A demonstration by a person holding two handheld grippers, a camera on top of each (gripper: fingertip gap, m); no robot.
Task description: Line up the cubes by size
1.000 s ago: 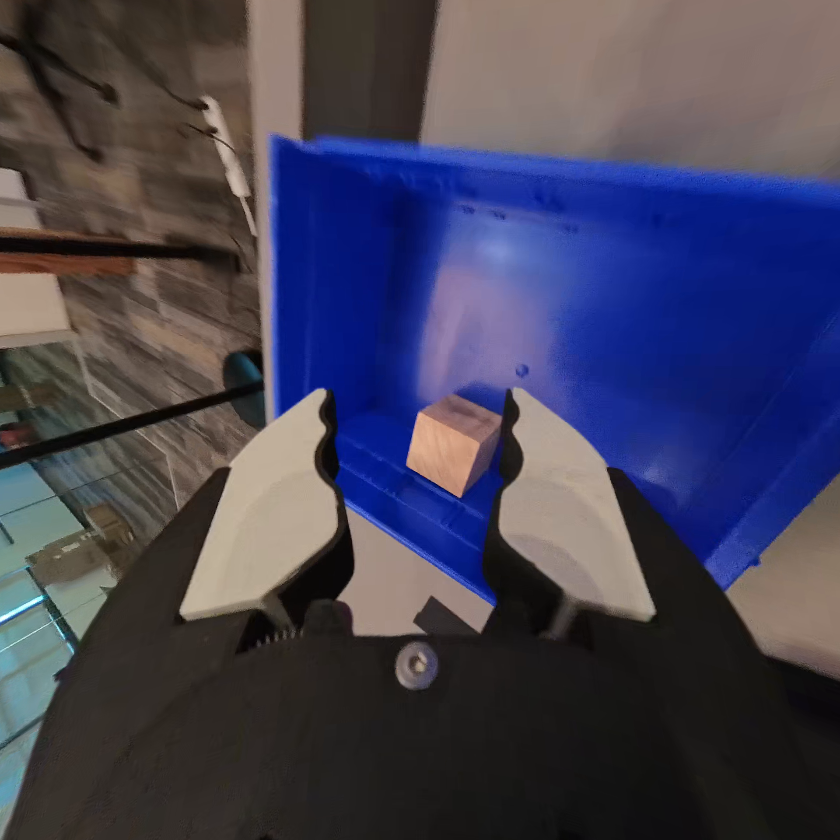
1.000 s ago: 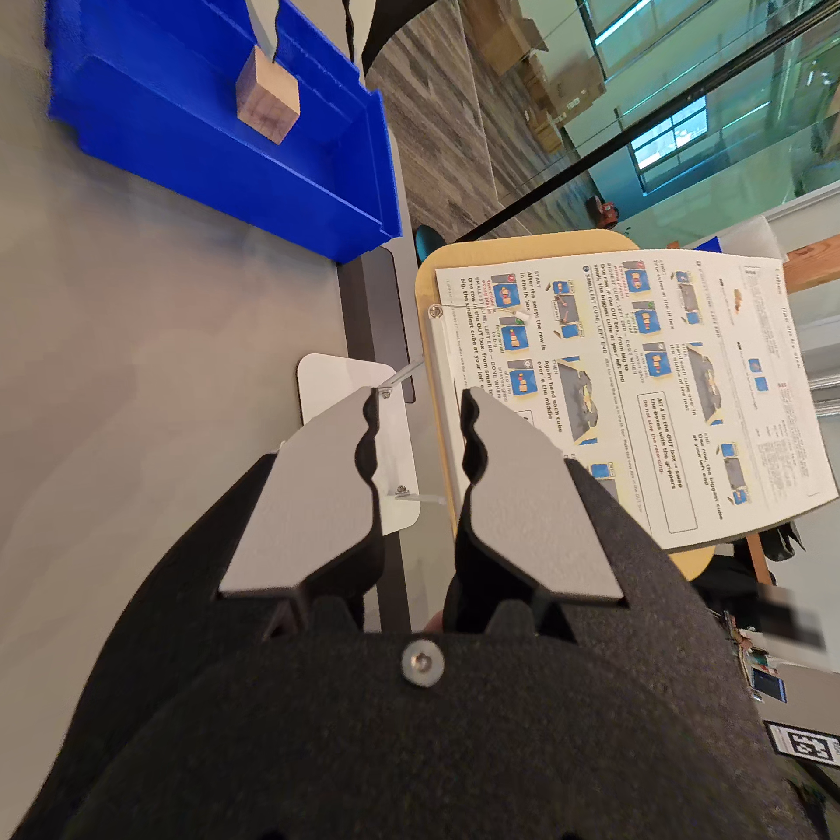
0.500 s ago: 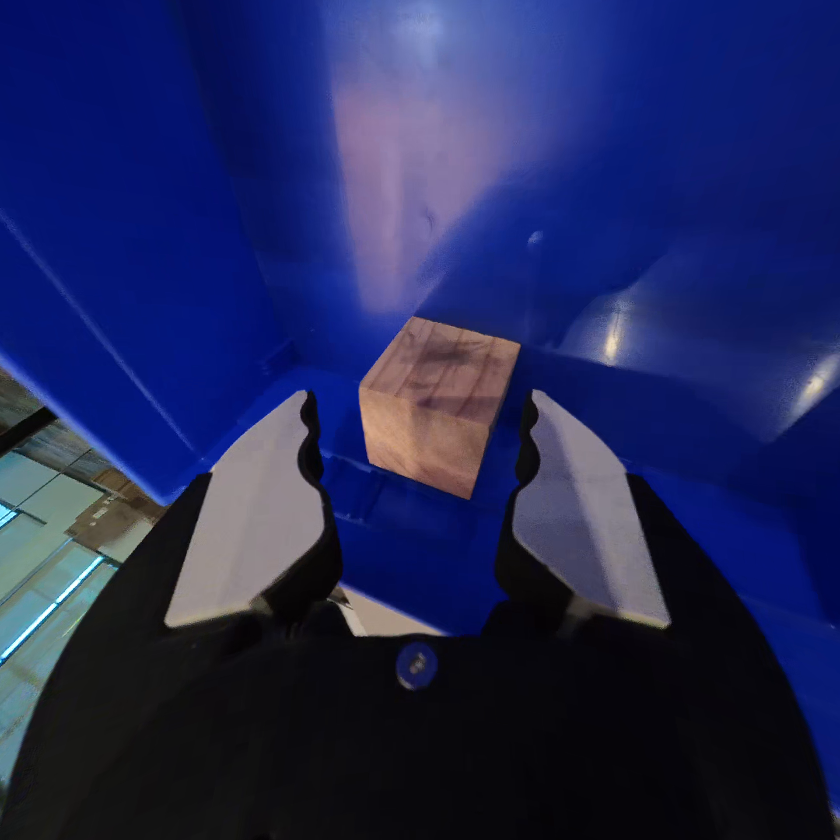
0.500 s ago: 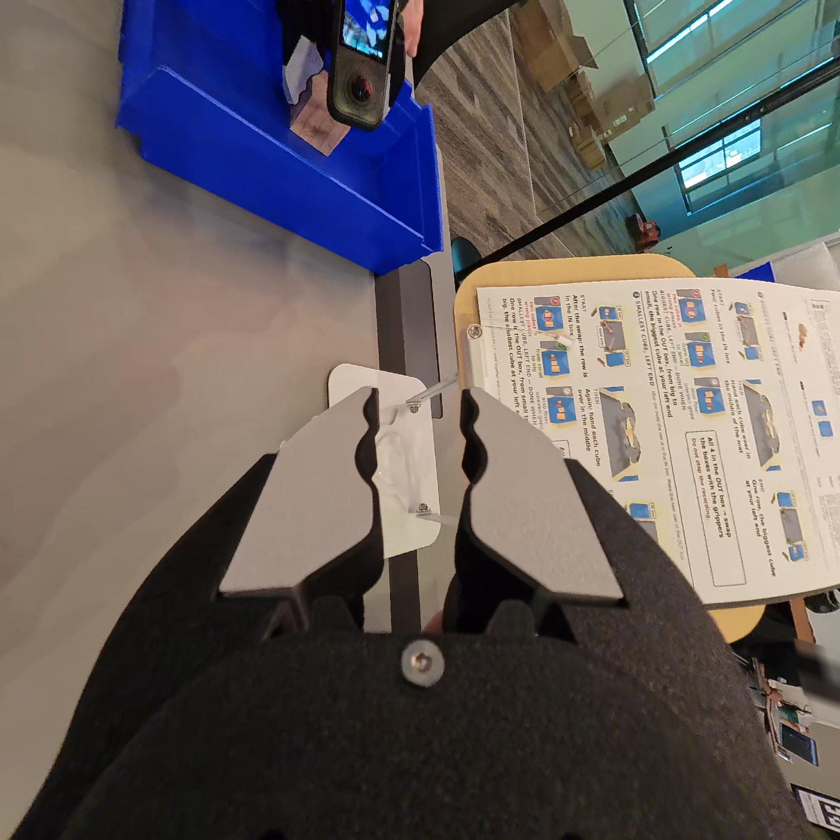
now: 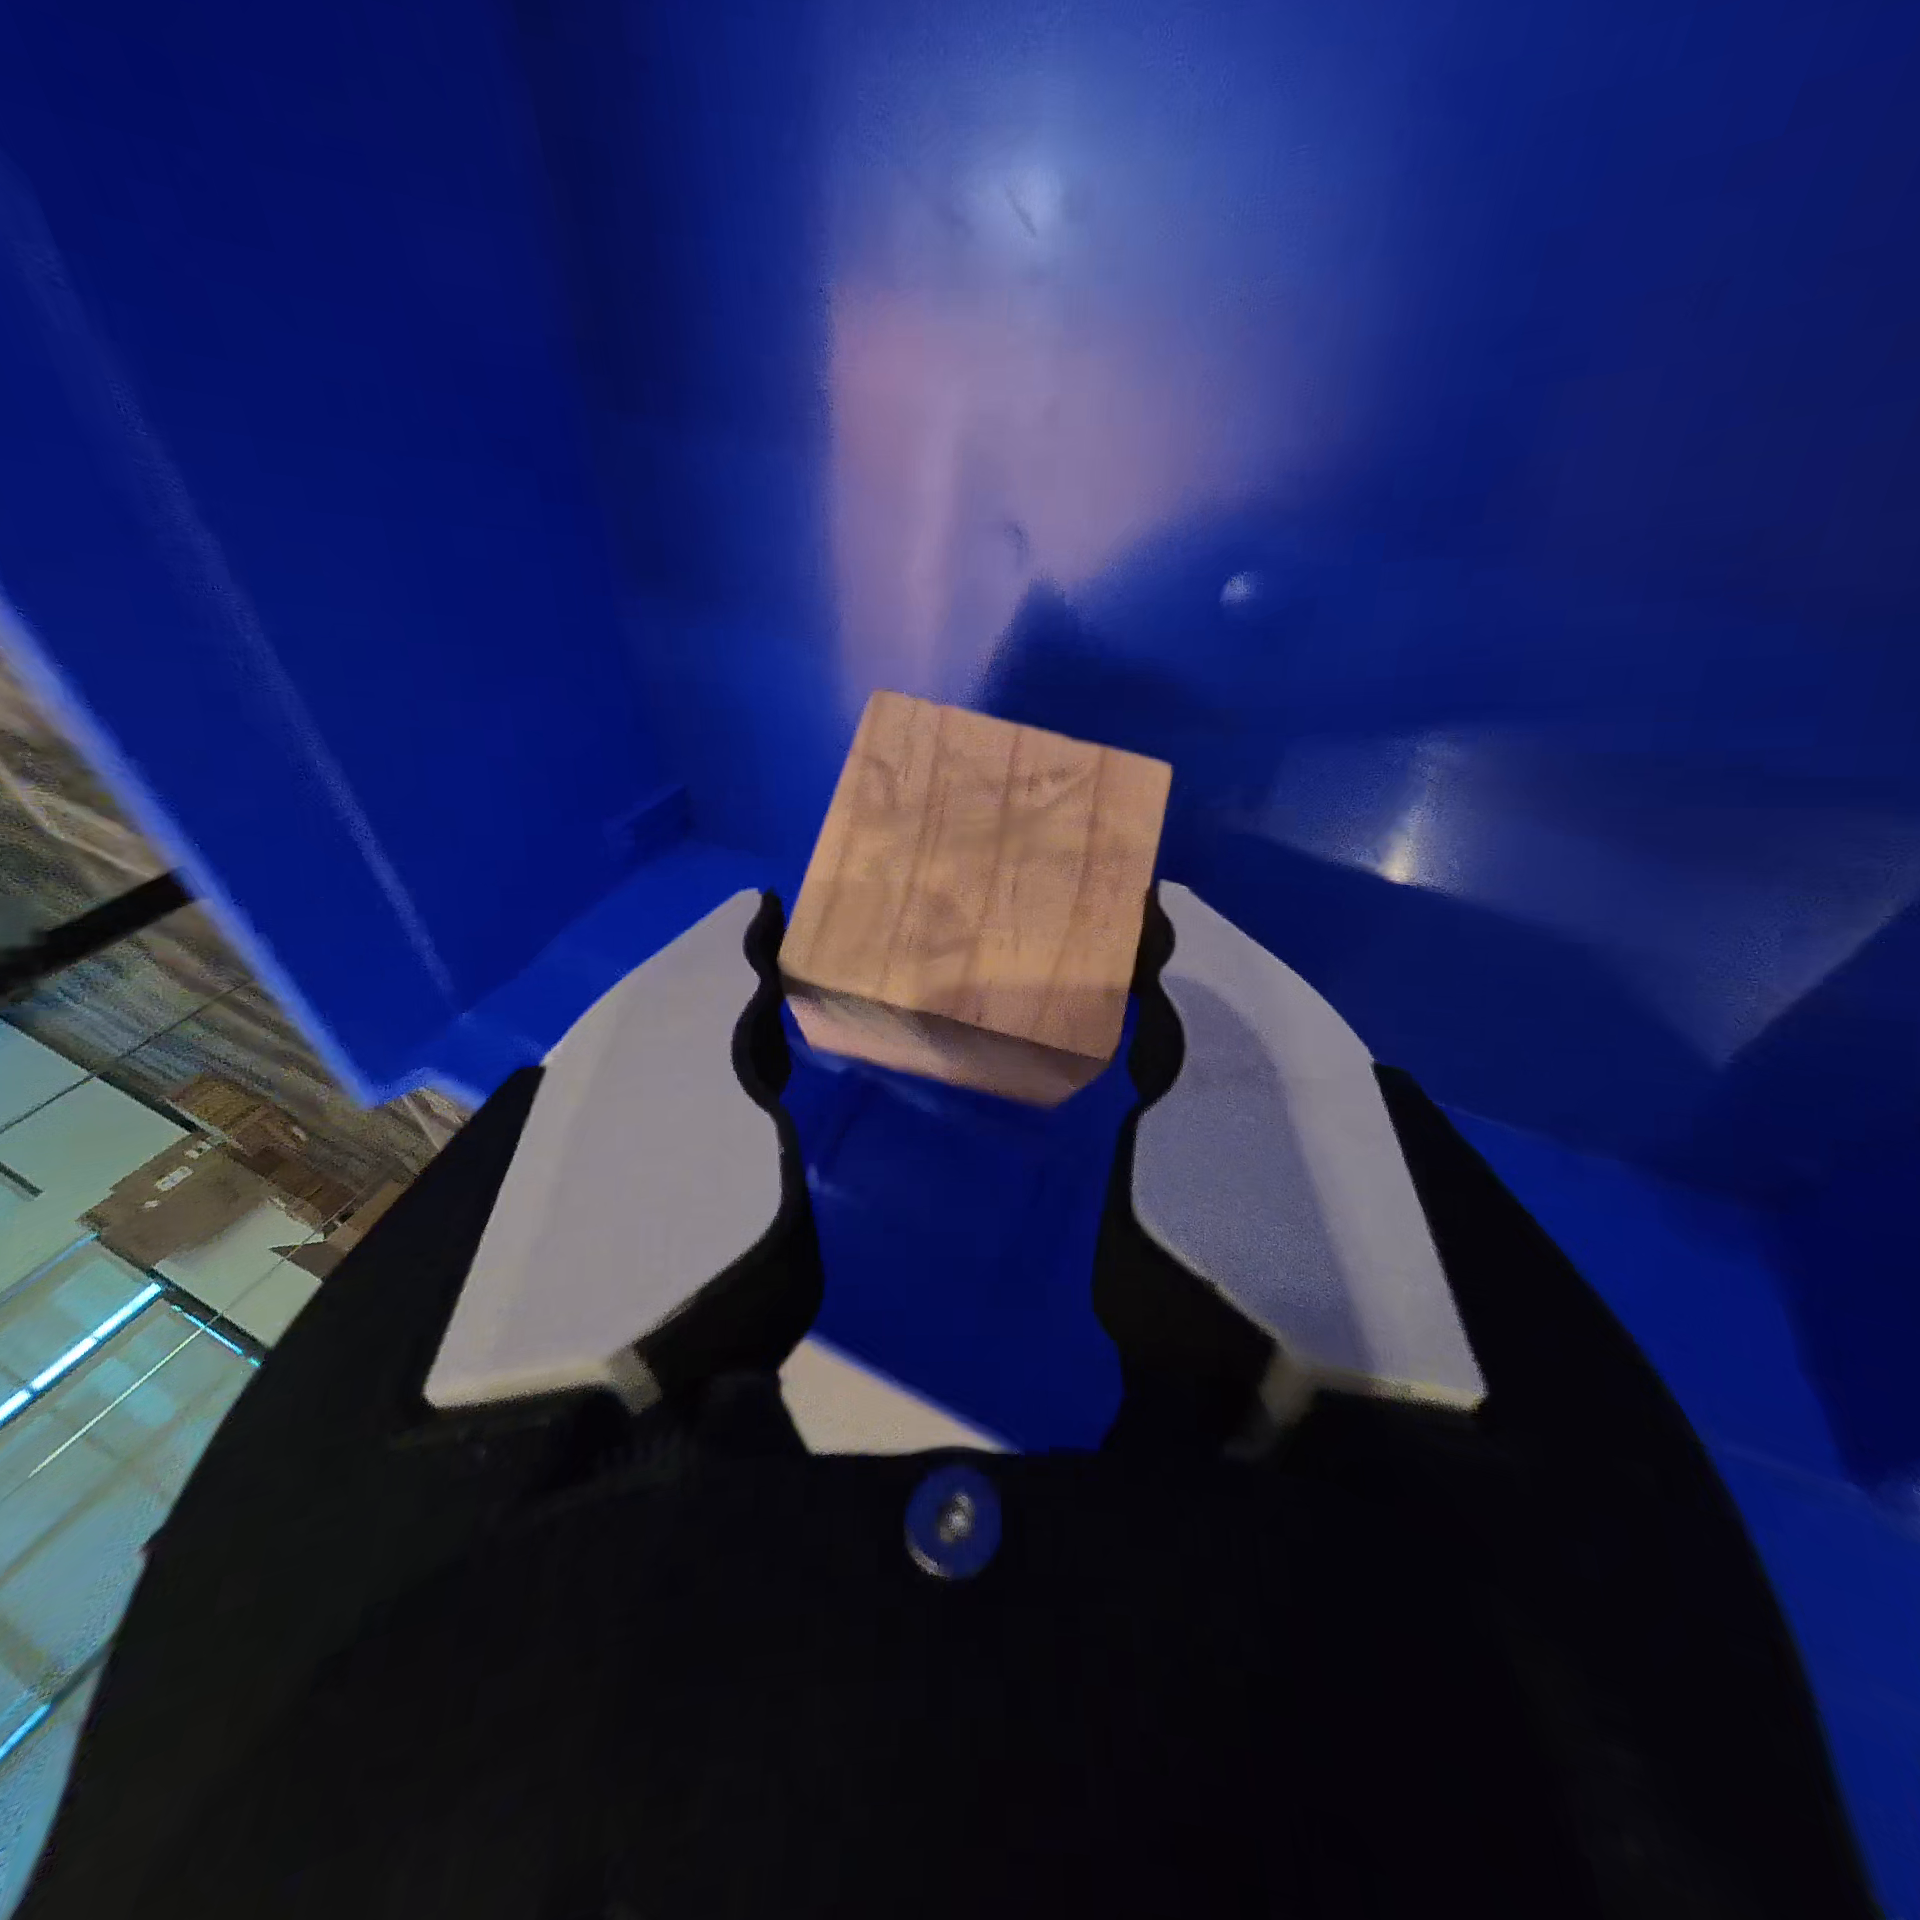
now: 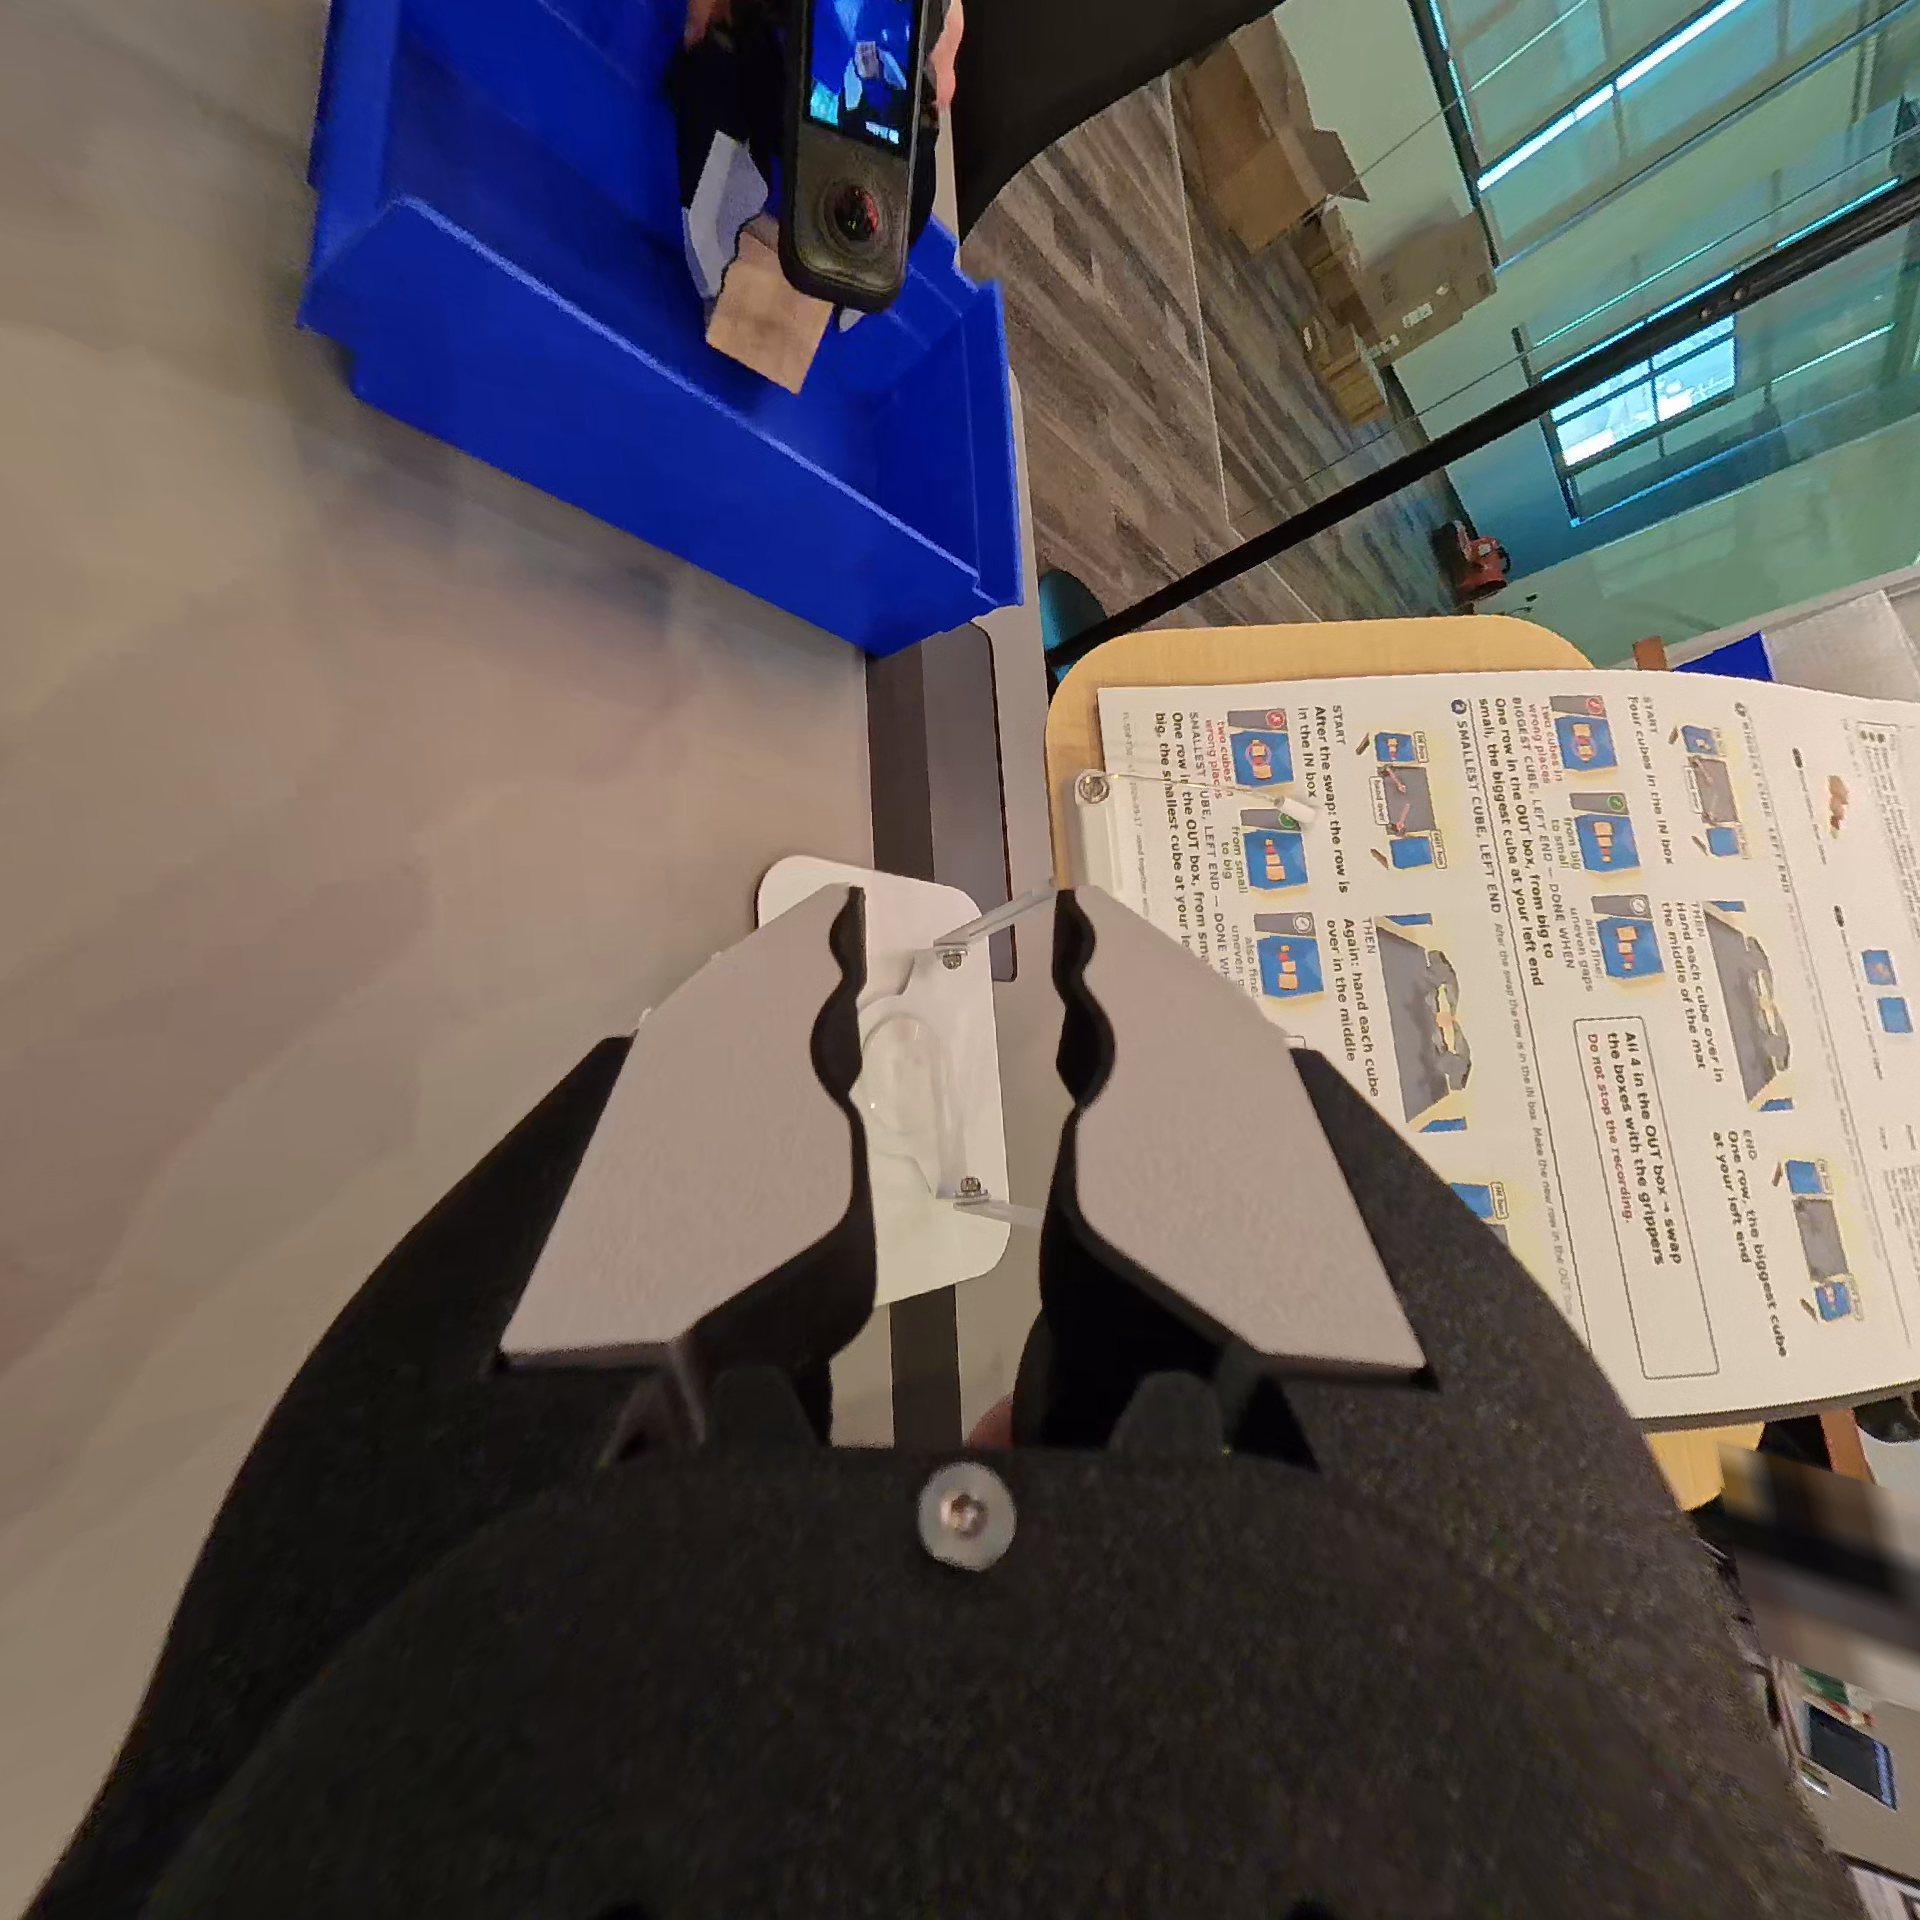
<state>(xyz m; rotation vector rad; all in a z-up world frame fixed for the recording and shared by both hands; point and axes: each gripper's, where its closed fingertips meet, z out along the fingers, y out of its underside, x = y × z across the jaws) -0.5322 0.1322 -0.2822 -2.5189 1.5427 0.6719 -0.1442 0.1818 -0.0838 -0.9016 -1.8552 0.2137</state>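
A wooden cube [image 5: 977, 883] sits inside the blue bin [image 5: 416, 520]. In the left wrist view my left gripper [image 5: 961, 914] reaches into the bin, and both its pads press on the cube's left and right sides. The right wrist view shows the same cube [image 6: 764, 338] in the bin [image 6: 623, 416], partly hidden by the left gripper's camera [image 6: 852, 156]. My right gripper [image 6: 956, 914] is open and empty, held over the table's edge, well away from the bin.
A grey table [image 6: 364, 831] carries the bin at its far end. A white mount plate [image 6: 935, 1091] lies below my right gripper. A printed instruction sheet [image 6: 1507, 987] rests on a wooden board beside the table. Floor and glass walls lie beyond. My right fingertips sit around 45 centimetres from my left ones.
My left gripper moved down into the bin, opened wider, then closed its pads onto the wooden cube. My right gripper stayed open and shifted only slightly.
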